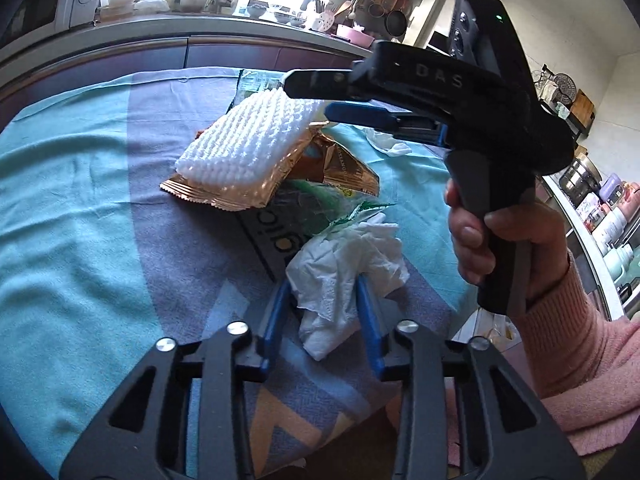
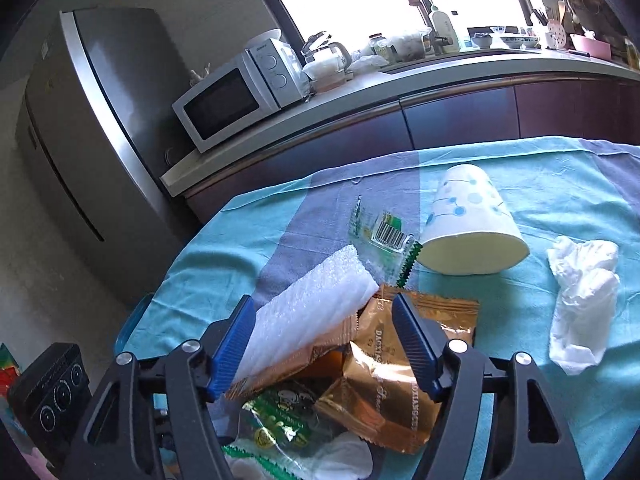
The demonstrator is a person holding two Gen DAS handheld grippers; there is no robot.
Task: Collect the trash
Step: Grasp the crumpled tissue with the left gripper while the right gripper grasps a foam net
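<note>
Left gripper (image 1: 324, 284) is clamped on a crumpled tissue (image 1: 344, 264). Right gripper (image 2: 324, 344) sits open, fingers either side of the foam (image 2: 308, 312) and gold wrapper (image 2: 384, 380).

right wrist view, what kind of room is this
Most likely a home kitchen: a microwave sits on the counter beside a steel fridge, with a kettle and dishes under the window. The trash lies on a cloth-covered table.
</note>
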